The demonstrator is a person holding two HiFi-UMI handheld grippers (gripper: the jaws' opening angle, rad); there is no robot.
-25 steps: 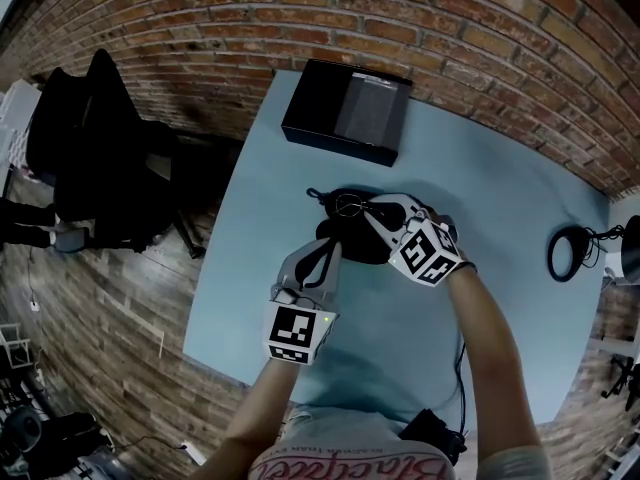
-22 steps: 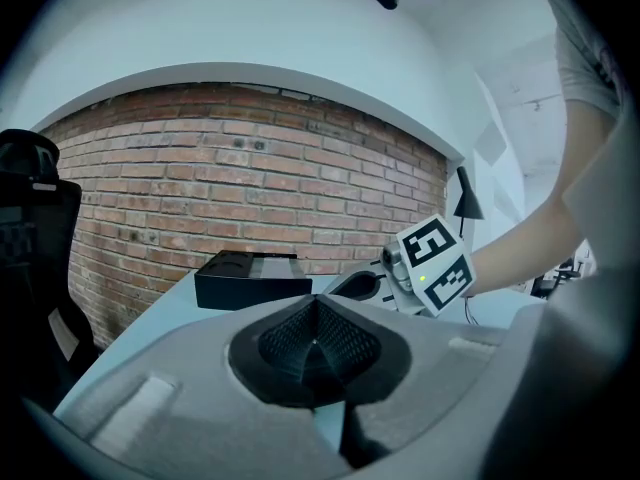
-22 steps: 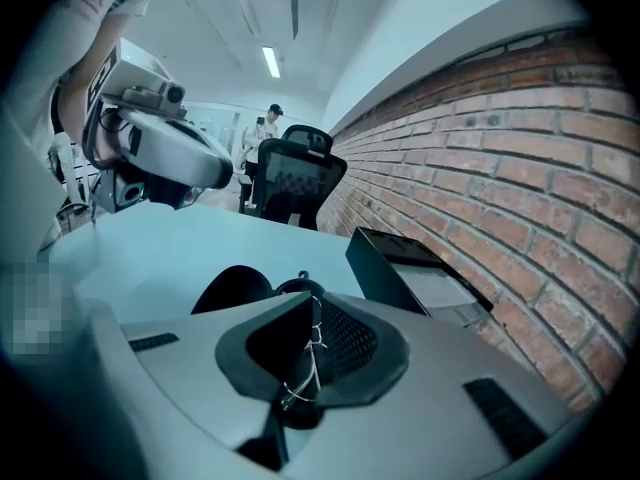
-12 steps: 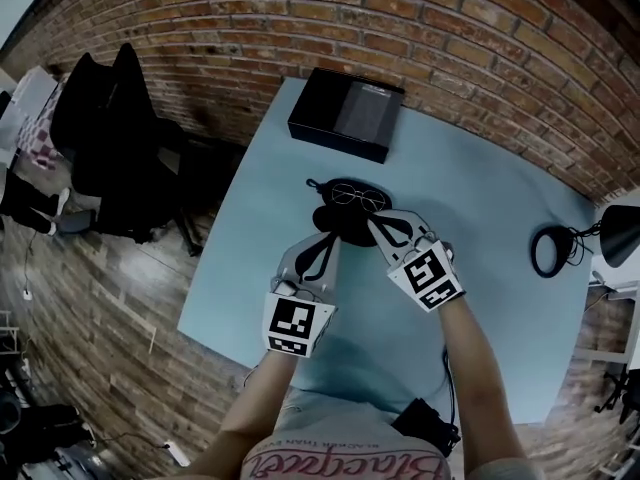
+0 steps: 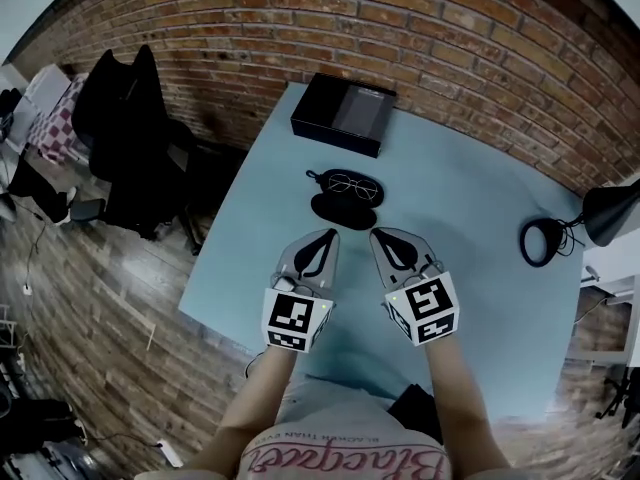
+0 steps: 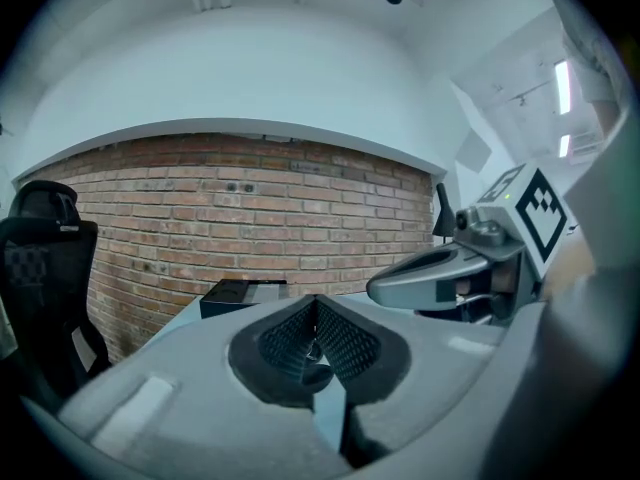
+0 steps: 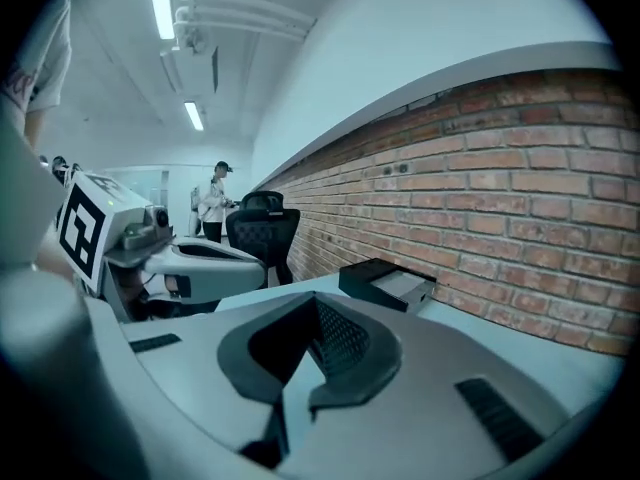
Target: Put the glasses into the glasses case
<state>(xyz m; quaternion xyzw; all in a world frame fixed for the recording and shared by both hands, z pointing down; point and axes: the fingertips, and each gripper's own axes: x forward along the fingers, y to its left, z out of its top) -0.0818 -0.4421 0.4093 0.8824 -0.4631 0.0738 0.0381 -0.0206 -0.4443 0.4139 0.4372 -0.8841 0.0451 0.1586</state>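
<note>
The black glasses case (image 5: 343, 211) lies open in the middle of the light blue table (image 5: 480, 208). Thin-framed glasses (image 5: 351, 183) rest in its far half. My left gripper (image 5: 326, 239) is shut and holds nothing, a short way on the near side of the case. The right gripper (image 5: 386, 238) hovers beside it, also shut and empty. In the left gripper view my shut left gripper (image 6: 316, 306) points toward the brick wall, with the right gripper (image 6: 440, 274) at its right. In the right gripper view the shut right gripper (image 7: 315, 305) has the left gripper (image 7: 195, 266) at its left.
A flat black box (image 5: 343, 116) sits at the table's far edge by the brick wall. A black desk lamp (image 5: 545, 240) stands at the right. A chair draped with dark clothing (image 5: 130, 138) is off the table's left side. A person (image 7: 213, 203) stands far off.
My right gripper has drawn back from the case toward me, leaving the glasses lying in it. The left gripper has barely moved. The head camera has tilted, so the case appears farther away.
</note>
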